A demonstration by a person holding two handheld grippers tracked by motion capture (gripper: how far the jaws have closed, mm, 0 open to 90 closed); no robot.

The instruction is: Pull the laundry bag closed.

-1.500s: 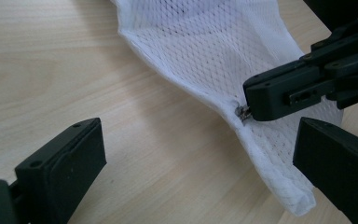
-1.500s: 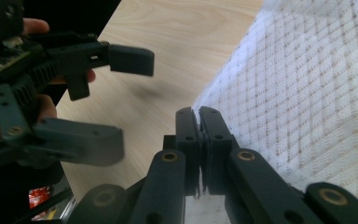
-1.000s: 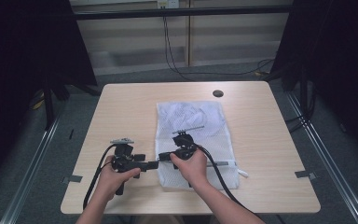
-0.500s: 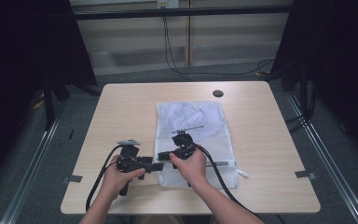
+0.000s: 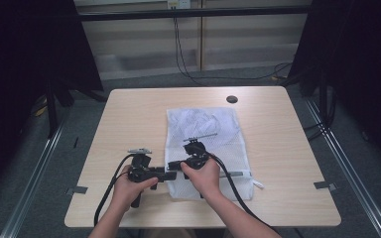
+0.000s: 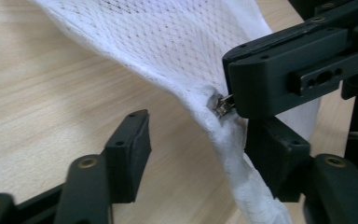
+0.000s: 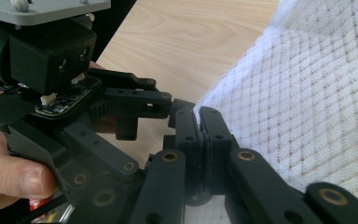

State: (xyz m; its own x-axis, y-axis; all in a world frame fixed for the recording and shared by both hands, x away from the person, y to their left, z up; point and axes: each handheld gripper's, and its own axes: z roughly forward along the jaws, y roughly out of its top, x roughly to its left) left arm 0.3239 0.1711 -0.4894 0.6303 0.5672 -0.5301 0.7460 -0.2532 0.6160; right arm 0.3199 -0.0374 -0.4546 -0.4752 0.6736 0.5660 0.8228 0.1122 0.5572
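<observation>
A white mesh bag (image 5: 206, 131) lies flat in the middle of the wooden table (image 5: 129, 119). My right gripper (image 5: 174, 165) is at the bag's near left corner, shut on the small metal zipper pull (image 6: 221, 105). In the right gripper view, its jaws (image 7: 198, 114) press together on the mesh edge (image 7: 307, 102). My left gripper (image 5: 171, 175) points right at that same corner. In the left gripper view it (image 6: 198, 126) is open, and the lifted bag edge (image 6: 223, 149) hangs between its jaws, close to the right one.
A black round cap (image 5: 232, 99) sits in the tabletop at the back. A thin grey strip (image 5: 201, 135) lies on the bag, and a white tag (image 5: 258, 184) sticks out at its near right corner. Cables trail from both grippers toward the table's front edge.
My left gripper has slid right, up to the bag's near left corner. The right gripper has stayed in place on the bag.
</observation>
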